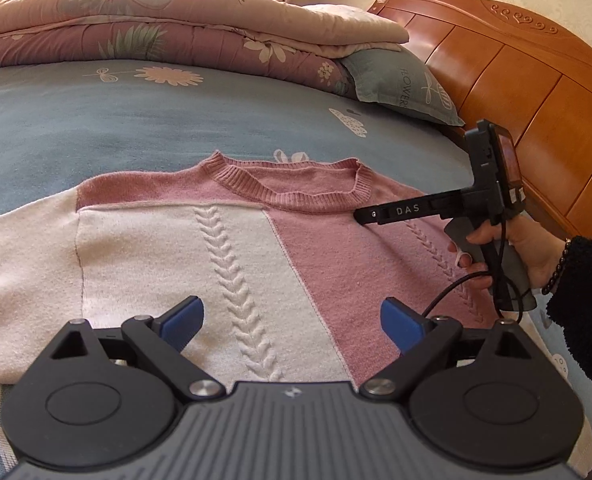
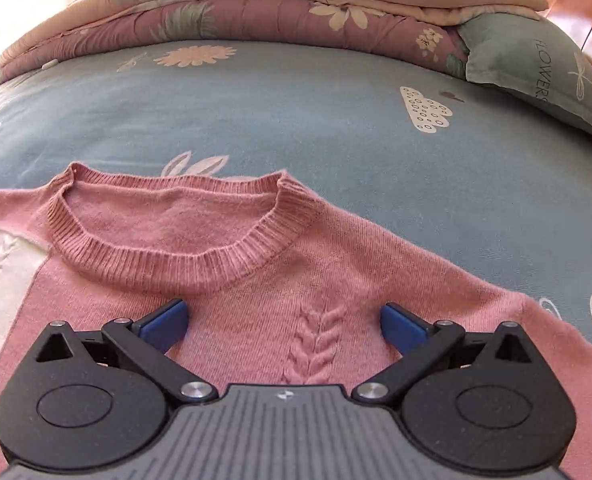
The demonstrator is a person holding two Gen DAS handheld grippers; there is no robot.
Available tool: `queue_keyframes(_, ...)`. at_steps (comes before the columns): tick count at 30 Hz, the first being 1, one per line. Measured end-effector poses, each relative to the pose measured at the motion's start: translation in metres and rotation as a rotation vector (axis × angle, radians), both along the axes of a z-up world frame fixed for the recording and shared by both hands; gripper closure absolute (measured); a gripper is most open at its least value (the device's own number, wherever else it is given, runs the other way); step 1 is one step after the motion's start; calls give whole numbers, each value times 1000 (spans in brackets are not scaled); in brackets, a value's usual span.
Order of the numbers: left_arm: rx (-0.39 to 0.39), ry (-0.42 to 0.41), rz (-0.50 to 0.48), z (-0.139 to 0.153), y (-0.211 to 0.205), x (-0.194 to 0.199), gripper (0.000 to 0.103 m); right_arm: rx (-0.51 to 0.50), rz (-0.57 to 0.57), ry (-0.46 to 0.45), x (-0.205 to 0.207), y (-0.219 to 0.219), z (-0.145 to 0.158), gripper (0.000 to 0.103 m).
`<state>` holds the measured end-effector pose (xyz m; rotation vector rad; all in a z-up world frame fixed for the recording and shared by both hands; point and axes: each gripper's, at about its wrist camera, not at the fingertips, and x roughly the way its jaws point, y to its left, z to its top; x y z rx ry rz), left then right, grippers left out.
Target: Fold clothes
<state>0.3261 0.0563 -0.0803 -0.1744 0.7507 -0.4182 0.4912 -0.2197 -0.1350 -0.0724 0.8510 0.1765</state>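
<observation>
Pink-and-white sweater (image 1: 223, 248) spread flat on the bed (image 1: 175, 120), both hand-held grippers open above it.

In the left wrist view, the left hand-held gripper (image 1: 291, 318) fills the lower frame, blue pads wide apart over the white cable-knit panel; at right, a hand (image 1: 508, 252) holds the right hand-held gripper (image 2: 283, 320) near the collar (image 2: 167, 252). In the right wrist view its pads gape over the pink chest, holding nothing. A folded quilt (image 1: 155, 28) and pillow (image 1: 396, 80) lie along the top.
</observation>
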Motion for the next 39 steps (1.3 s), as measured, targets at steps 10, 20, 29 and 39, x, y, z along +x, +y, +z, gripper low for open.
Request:
queue_keyframes(10, 1, -16, -30, 2, -9, -5, 8, 155, -52, -17, -36, -66, 43, 0)
queue_keyframes(20, 19, -1, -57, -5, -21, -5, 8, 217, -201, -2, -87, -173, 6, 0)
queue_keyframes(29, 20, -1, -49, -7, -19, -4, 8, 517, -137, 5, -106, -144, 35, 0)
queue_keyframes(39, 31, 5, -46, -10, -20, -4, 8, 314, -39, 66, -152, -117, 27, 0)
